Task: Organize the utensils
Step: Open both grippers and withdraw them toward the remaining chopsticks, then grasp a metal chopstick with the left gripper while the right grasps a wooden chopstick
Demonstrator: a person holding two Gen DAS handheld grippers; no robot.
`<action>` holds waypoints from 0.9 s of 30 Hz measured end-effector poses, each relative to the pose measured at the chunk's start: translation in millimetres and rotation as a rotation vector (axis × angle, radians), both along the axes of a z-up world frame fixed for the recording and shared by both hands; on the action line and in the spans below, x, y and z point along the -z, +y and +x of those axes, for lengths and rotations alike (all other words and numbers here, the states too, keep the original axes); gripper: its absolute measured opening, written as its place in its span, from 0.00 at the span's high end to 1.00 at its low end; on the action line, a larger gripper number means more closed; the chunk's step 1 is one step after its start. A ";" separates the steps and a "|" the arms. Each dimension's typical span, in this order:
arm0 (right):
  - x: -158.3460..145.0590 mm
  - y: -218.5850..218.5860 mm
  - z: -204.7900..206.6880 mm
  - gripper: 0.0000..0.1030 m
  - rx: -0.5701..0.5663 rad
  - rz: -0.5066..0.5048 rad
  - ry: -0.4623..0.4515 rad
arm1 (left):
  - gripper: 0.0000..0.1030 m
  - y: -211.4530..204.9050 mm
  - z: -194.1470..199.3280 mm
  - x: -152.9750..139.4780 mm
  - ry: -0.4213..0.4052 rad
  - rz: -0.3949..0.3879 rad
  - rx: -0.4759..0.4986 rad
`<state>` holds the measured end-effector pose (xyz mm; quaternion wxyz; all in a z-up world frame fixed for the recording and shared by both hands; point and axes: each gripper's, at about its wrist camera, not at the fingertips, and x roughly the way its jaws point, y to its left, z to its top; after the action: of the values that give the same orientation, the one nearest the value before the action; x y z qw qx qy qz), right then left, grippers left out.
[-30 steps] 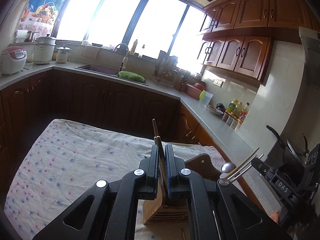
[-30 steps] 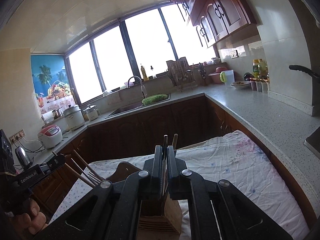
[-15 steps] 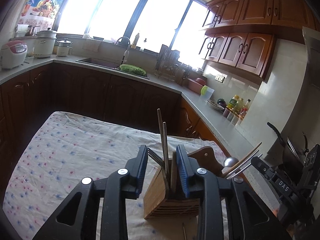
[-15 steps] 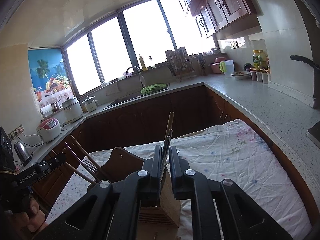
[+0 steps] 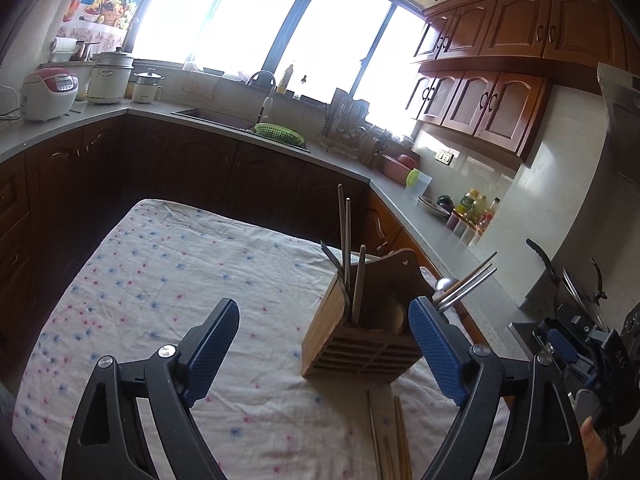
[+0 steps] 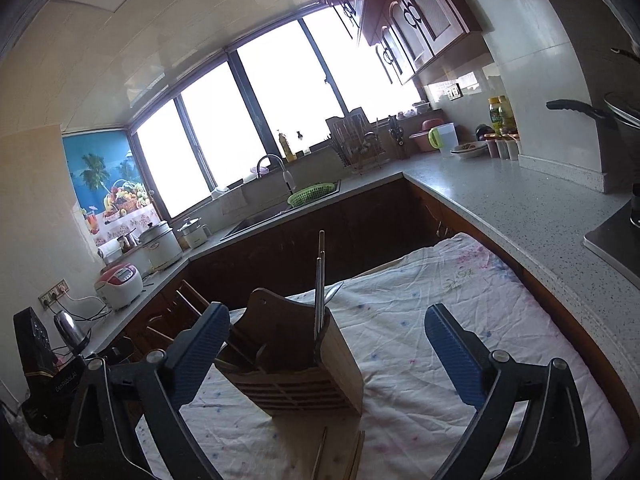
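Both grippers, left gripper (image 5: 323,338) and right gripper (image 6: 327,342), have been drawn back, jaws just sprung wide and empty; loose chopsticks (image 5: 394,440) lie lengthwise on the table (image 5: 160,280) just below the holder (image 5: 360,344), nearer the left.

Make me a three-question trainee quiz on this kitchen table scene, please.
1. True or false: the left gripper clamps a utensil.
2. The wooden holder stands on: A) the counter, B) the flowered cloth, C) the sink rim.
3. Fill in: loose chopsticks lie on the cloth ____ the holder, on the camera's side.

Key: 1. False; both the left and the right gripper have just opened, nothing between the fingers. 2. B. 3. Beside.
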<state>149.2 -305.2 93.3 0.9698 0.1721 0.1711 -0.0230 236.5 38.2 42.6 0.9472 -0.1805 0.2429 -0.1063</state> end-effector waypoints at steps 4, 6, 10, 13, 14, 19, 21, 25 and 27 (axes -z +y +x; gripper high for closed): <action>-7.4 -4.1 -29.5 0.04 0.007 0.013 0.002 | 0.15 -2.0 -19.4 0.3 0.031 0.013 0.020; -10.8 -4.0 -43.6 0.04 0.007 0.011 0.003 | 0.15 -5.7 -26.2 1.8 0.051 0.025 0.031; -10.5 -1.3 -66.8 0.03 -0.009 0.007 0.018 | 0.15 -23.3 -29.7 10.5 0.103 0.062 0.063; -2.7 1.9 -79.2 0.03 -0.023 0.008 0.043 | 0.15 -41.0 -27.6 23.7 0.151 0.091 0.103; 0.8 1.4 -83.1 0.03 -0.026 0.011 0.052 | 0.15 -47.7 -26.4 29.1 0.169 0.109 0.117; 23.7 -0.9 -91.3 0.03 -0.025 0.027 0.114 | 0.17 -79.0 -12.8 49.3 0.256 0.190 0.161; 34.3 -4.3 -91.8 0.03 -0.017 0.044 0.143 | 0.17 -87.8 -8.3 53.9 0.274 0.215 0.171; 56.8 -8.1 -88.8 0.03 -0.007 0.045 0.201 | 0.19 -107.5 3.1 61.0 0.294 0.242 0.183; 69.2 -6.0 -83.5 0.04 -0.004 0.026 0.240 | 0.28 -118.2 11.8 69.1 0.314 0.261 0.195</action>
<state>65.7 -311.2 24.2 0.9402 0.1804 0.2864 -0.0394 248.3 -80.0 -26.5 0.8983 -0.0463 0.4153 -0.1359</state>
